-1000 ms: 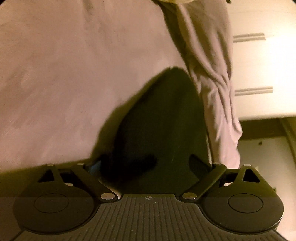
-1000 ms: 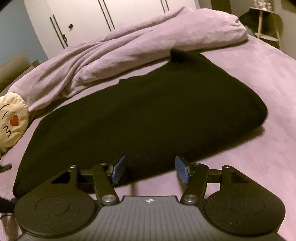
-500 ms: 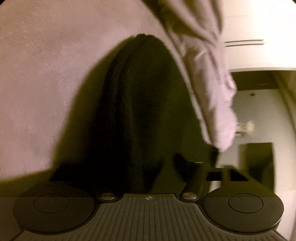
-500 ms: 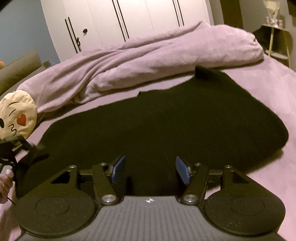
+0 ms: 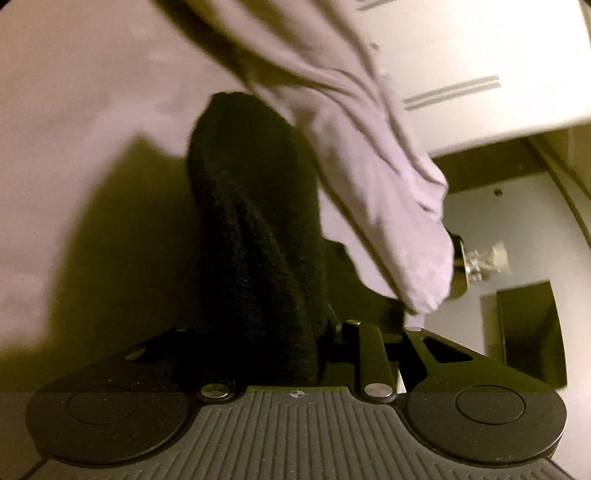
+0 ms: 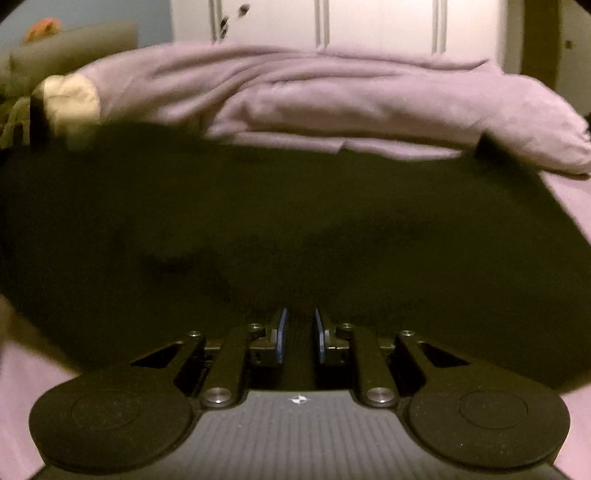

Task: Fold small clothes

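Gripped between the closing jaws of the left claw [image 5: 258, 354] is a bunched-up part of the black knitted cloth [image 5: 255, 229]. The cloth is pinched into a tall ridge that runs straight ahead of this claw, up off the purple bed cover [image 5: 74, 147]. A rumpled purple blanket [image 5: 369, 177] is seen just to the right of the ridge, and a white wardrobe [image 5: 461, 55] is seen further off, ahead and to the right.

The jaws of the right claw [image 6: 299, 332] are also being closed, with only a thin gap left between the blue pads [image 6: 281, 332]. The near edge of the black knitted cloth [image 6: 295, 221] is caught between them. The rest of the cloth is spread wide in front of this claw, to both sides. The purple blanket [image 6: 332, 103] is piled just past the cloth's far edge. A yellow cushion [image 6: 70, 99] is seen far ahead on the left, beside the blanket. White wardrobe doors [image 6: 369, 22] are seen behind it all.
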`<action>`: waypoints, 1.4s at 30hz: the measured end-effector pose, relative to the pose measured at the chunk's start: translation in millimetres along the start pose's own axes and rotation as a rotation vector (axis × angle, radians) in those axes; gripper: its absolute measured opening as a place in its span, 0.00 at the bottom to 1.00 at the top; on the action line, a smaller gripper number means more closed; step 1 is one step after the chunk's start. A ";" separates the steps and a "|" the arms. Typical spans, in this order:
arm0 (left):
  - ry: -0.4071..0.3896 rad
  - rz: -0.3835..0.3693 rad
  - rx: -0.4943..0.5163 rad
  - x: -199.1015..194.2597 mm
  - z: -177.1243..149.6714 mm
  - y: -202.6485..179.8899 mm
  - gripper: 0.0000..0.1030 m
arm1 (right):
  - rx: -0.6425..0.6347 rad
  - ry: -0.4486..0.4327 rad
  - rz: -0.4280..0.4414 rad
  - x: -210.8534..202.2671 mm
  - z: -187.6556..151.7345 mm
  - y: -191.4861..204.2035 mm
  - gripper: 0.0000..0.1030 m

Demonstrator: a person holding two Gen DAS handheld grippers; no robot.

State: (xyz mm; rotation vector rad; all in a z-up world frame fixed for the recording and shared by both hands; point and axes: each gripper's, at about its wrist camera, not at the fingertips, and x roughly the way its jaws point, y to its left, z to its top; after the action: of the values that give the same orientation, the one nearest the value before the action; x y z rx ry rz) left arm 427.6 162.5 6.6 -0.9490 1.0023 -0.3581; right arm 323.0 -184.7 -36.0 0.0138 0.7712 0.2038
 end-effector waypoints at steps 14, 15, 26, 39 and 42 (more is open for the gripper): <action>-0.027 0.174 0.336 122.4 -112.4 -158.8 0.27 | 0.244 -0.074 -0.037 -86.5 -1.4 -110.9 0.15; -0.032 0.194 0.364 134.1 -124.0 -161.9 0.29 | 0.246 -0.073 -0.043 -88.6 -2.4 -118.8 0.15; 0.019 0.103 0.486 149.9 -184.8 -180.2 0.85 | 0.310 -0.040 -0.090 -93.7 -21.2 -174.3 0.15; -0.113 0.347 0.309 47.0 -174.5 -94.1 0.85 | 0.362 -0.159 0.030 -85.8 25.7 -160.2 0.30; -0.086 0.411 0.330 54.2 -172.6 -83.8 0.85 | 0.376 -0.042 0.209 -50.9 37.8 -153.1 0.56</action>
State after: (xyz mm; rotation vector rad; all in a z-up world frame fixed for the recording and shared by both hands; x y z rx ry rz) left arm 323.9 -7.8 10.3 -0.4419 0.9950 -0.1295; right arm 340.9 -341.9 13.0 0.4547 0.7574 0.2537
